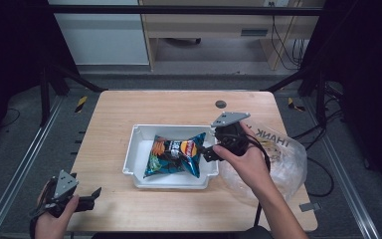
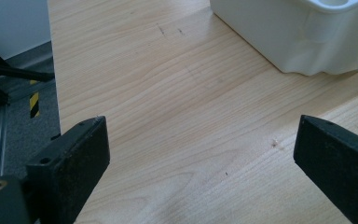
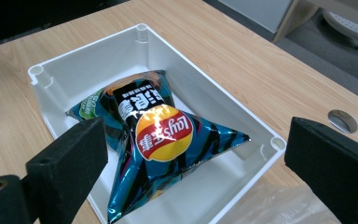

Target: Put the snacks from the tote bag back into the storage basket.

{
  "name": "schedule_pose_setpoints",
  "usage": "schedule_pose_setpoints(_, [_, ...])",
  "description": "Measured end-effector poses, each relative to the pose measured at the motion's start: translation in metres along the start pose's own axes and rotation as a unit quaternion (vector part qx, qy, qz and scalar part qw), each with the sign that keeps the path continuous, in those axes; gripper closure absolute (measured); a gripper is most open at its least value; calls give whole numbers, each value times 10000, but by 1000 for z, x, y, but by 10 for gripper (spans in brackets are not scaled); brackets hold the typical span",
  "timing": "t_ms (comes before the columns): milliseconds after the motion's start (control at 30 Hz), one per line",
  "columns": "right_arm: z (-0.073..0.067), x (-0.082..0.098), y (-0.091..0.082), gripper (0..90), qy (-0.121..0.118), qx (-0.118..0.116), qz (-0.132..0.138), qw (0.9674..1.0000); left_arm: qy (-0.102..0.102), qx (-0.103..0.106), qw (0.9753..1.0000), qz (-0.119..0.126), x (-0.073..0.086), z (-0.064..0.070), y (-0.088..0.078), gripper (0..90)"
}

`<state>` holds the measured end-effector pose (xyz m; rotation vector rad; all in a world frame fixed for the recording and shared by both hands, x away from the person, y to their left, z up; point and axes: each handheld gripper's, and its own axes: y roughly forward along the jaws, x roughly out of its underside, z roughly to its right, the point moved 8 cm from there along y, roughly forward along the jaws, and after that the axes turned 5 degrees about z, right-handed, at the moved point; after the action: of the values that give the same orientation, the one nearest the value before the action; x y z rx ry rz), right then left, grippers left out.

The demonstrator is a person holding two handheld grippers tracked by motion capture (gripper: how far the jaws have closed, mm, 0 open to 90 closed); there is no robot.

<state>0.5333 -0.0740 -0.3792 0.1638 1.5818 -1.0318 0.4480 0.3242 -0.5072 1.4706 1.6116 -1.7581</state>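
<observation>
Two jaws of the right hand-held gripper (image 3: 196, 163) spread wide apart, clamped on nothing, poised over the near right edge of the white tub (image 3: 214, 100). Between those jaws in the right gripper view, a blue crisp bag (image 3: 163, 140), puffed up, lying inside the tub with its red and yellow logo facing up. Seen from the high view, right hand-held gripper (image 1: 210, 152) at three o'clock of the crisp bag (image 1: 175, 156), just beside it, possibly not touching, though hard to tell from above. Beyond the hand, at three o'clock of the tub (image 1: 138, 144), a clear plastic bag (image 1: 286, 159) slumped on the counter (image 1: 179, 104). Left hand-held gripper (image 2: 200, 140) also open, empty, low over bare counter (image 2: 177, 116), at seven o'clock of the tub and well apart from it.
</observation>
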Motion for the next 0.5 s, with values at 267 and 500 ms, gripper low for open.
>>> schedule_pose_setpoints(267, [8, 10, -13, 63, 171, 249, 82, 9995, -39, -18, 10000, 26, 0, -1, -2, 31])
schedule_pose_setpoints(500, [12, 15, -27, 59, 251, 435, 218, 9985, 4, -3, 10000, 11, 0, 1, -2, 30])
